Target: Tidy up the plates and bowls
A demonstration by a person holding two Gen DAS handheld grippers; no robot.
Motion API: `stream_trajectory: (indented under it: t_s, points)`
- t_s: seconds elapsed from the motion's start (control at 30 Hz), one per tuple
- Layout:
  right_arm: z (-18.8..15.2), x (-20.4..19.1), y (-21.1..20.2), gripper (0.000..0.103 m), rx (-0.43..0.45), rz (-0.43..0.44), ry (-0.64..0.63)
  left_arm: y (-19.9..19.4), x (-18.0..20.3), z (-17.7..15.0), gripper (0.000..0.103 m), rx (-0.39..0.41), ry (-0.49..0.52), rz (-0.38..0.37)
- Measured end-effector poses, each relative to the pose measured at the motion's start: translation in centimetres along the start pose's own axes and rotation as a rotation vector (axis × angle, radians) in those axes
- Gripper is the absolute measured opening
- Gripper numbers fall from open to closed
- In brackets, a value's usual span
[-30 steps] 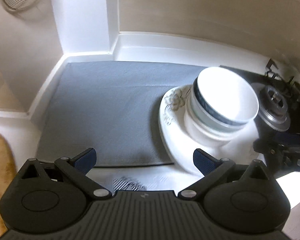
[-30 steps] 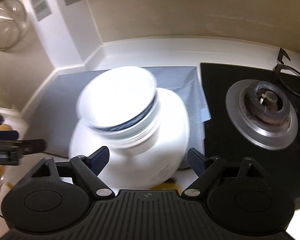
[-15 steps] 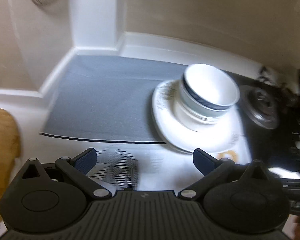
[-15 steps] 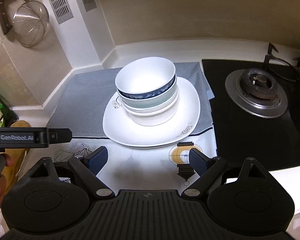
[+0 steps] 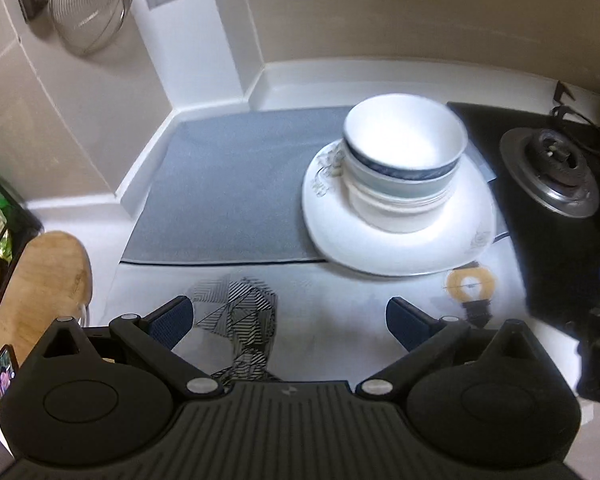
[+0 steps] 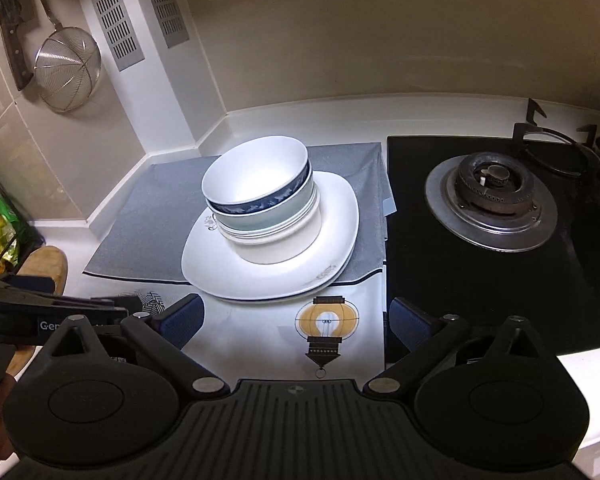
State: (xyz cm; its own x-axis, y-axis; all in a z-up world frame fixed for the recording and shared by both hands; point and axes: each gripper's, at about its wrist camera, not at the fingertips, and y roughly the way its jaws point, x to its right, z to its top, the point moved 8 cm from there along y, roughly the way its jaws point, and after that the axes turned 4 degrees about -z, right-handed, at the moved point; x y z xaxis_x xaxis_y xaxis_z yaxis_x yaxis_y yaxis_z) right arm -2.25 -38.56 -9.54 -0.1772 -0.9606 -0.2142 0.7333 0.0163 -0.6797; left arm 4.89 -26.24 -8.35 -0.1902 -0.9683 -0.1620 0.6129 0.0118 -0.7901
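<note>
the left matte black plastic gripper [image 5: 288,322] has blue ribbed finger pads [image 5: 171,321], silver pivot screws and a ridged body. the right matte black plastic gripper [image 6: 296,322] matches; white "gen" lettering marks the left one's side.

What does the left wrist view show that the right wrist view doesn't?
Only the left wrist view shows the striped geometric print on the cloth in full. Only the right wrist view shows the cleaver, the whole lightbulb print and the left hand-held gripper from the side. Both show the stacked bowls on the plates, the grey mat, strainer and burner.
</note>
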Motion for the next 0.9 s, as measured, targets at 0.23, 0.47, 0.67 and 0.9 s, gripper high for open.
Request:
stream_trajectory:
  t_s: [0.23, 0.47, 0.67, 0.9]
  points:
    - [0.0, 1.1, -0.5, 0.1, 0.006, 0.023, -0.025, -0.8, 2.0, -0.3, 0.102, -0.007, -0.024, -0.04]
    - [-0.2, 1.4, -0.9, 0.1, 0.007, 0.041, -0.053, -1.0, 2.9, -0.5, 0.102, -0.005, -0.029, -0.028]
    - [-0.1, 1.4, -1.0, 0.1, 0.008, 0.046, -0.056, -1.5, 3.0, -0.6, 0.102, 0.009, -0.025, -0.018]
    - [-0.2, 1.2, -1.0, 0.1, 0.011, 0.045, -0.056, -1.6, 2.8, -0.7, 0.102, 0.011, -0.027, -0.016]
